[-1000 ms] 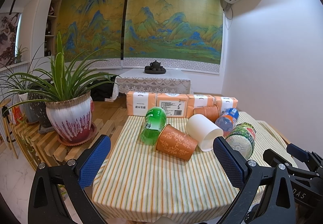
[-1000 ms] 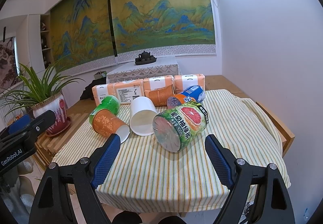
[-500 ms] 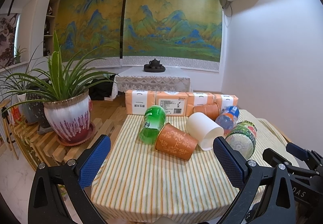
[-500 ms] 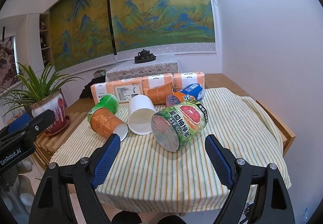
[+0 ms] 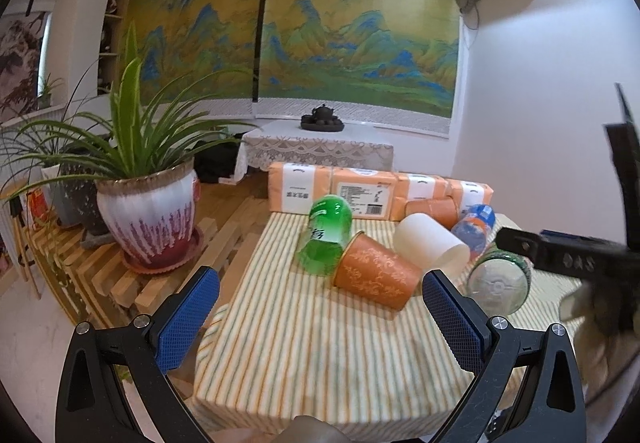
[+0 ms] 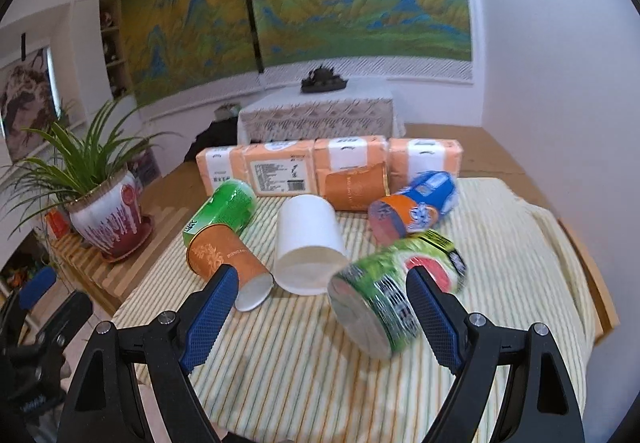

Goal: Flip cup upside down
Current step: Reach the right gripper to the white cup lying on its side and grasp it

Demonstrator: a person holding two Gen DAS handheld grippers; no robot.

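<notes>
the white paper cup (image 6: pixel 308 243) lies on its side near the middle of the yellow-and-green striped tablecloth (image 6: pixel 280 367), its open mouth facing the near edge. just left of the white cup and touching it lies the orange patterned paper cup (image 6: pixel 226 257), also on its side. behind that orange cup rests a green plastic bottle (image 6: pixel 222 209). right of the white cup lies a green bottle with a grapefruit label (image 6: pixel 394 293), and behind the white cup a row of orange tissue packs (image 6: pixel 328 163). the right gripper (image 6: pixel 320 307) hangs above the cloth in front of the white cup, blue pads spread wide, holding nothing. the left gripper (image 5: pixel 316 319) hovers before the orange cup, spread apart too, empty.
</notes>
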